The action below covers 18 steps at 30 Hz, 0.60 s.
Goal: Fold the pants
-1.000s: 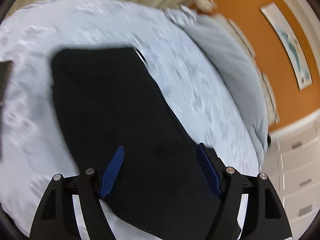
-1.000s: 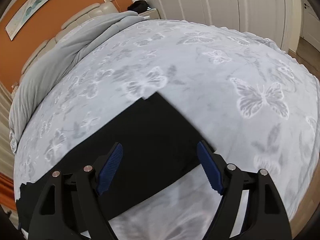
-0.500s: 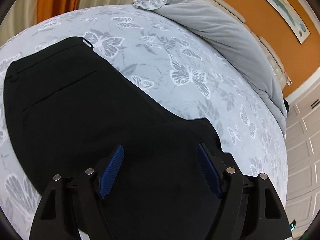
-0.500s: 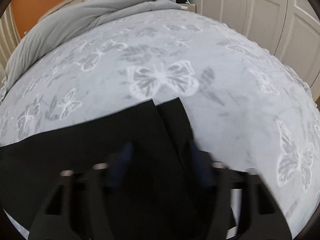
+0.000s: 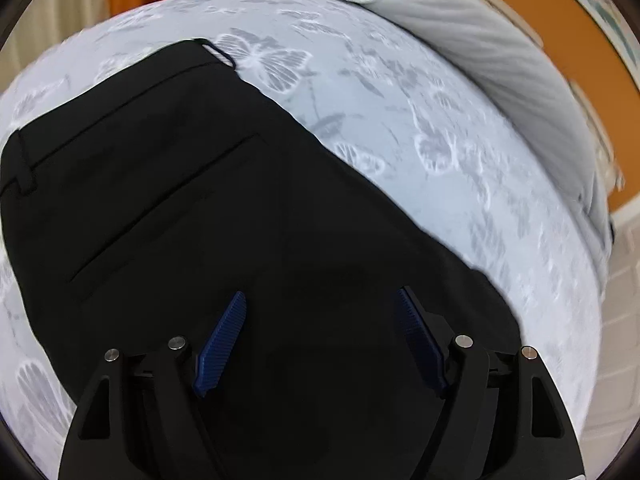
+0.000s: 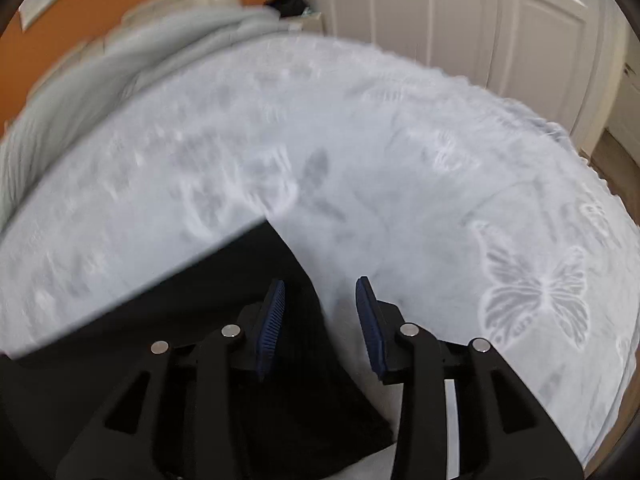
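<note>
Black pants [image 5: 224,216] lie flat on a white bed with grey butterfly print [image 5: 400,112]. In the left wrist view the waistband and a back pocket slit sit at the upper left. My left gripper [image 5: 320,340] is open and hovers just above the seat of the pants, holding nothing. In the right wrist view the leg hems [image 6: 224,288] reach from the lower left to the centre. My right gripper [image 6: 320,320] is partly closed, jaws still apart, over the hem edge; the left pad [image 6: 272,320] is over black cloth, the right pad [image 6: 370,320] over the sheet.
A grey duvet [image 5: 500,72] is bunched along the far side of the bed by the orange wall [image 5: 560,32]. White closet doors [image 6: 460,20] stand beyond the bed. The wooden floor [image 6: 616,160] shows past the bed's right edge.
The right gripper's jaws have narrowed from wide open to a small gap and it has moved to the hem edge. The left gripper has shifted a little over the seat, still open.
</note>
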Each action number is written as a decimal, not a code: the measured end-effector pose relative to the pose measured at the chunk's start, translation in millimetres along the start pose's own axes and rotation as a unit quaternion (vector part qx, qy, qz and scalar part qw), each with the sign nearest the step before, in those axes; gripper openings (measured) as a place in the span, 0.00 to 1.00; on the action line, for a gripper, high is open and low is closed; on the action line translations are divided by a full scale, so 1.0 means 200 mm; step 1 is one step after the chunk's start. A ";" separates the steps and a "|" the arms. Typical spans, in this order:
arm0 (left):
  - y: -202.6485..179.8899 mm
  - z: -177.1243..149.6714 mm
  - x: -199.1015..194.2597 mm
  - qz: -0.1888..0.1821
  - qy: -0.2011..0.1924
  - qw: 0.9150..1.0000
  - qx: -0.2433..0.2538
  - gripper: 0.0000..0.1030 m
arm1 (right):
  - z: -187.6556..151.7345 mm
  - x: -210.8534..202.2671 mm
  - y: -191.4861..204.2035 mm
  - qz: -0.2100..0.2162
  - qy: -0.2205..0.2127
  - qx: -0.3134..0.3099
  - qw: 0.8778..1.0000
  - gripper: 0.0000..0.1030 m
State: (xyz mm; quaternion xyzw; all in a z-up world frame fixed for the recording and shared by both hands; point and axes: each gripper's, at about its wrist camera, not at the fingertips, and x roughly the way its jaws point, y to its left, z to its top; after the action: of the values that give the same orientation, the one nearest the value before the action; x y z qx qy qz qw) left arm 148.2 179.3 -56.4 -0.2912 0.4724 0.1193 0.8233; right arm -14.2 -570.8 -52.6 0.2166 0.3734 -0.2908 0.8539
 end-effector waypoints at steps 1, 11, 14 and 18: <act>0.01 0.01 -0.02 -0.006 -0.007 1.000 -0.008 0.72 | 0.01 -0.05 0.02 0.015 -0.011 0.000 1.000 0.35; 0.10 0.08 -0.18 -0.011 -0.046 0.999 -0.015 0.72 | -0.03 -0.25 -0.15 0.016 -0.033 0.045 0.998 0.43; 0.05 0.04 -0.20 -0.006 -0.051 0.998 0.027 0.72 | 0.02 -0.23 -0.10 0.051 -0.035 0.028 0.998 0.56; -0.02 -0.02 -0.15 -0.007 -0.034 0.997 0.071 0.72 | 0.09 -0.04 0.17 0.031 -0.004 -0.079 0.996 0.76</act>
State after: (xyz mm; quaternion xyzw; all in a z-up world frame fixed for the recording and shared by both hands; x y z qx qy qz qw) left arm 131.6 176.5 -30.2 -0.2314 0.4490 0.0898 0.8583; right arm 13.1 -554.3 -30.0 0.1583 0.3850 -0.2345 0.8785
